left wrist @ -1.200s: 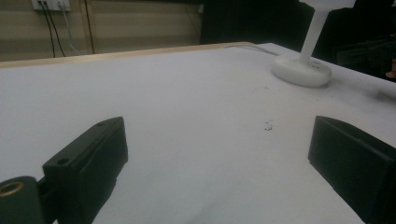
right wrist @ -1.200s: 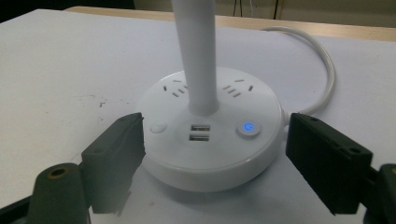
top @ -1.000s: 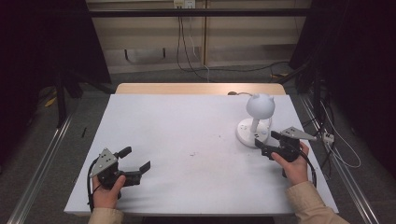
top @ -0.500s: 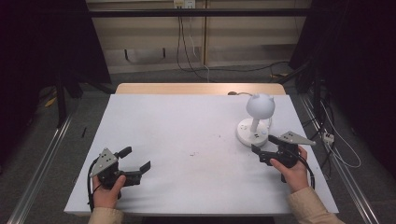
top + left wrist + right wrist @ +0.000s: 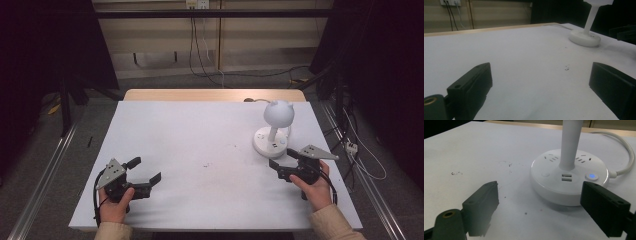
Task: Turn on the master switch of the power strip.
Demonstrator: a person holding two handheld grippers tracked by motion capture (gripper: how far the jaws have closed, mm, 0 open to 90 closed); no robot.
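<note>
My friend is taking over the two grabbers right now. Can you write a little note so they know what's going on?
Left tongs: open, holding nothing, near the front left of the white table.
Right tongs: open, holding nothing, just short of the white round-based desk lamp, not touching it.
Lamp: upright at the right side, blue-lit button on the base facing the right tongs.
Done: nothing gripped or pressed yet.
Left: probably reaching the lamp's base, perhaps its button.
</note>
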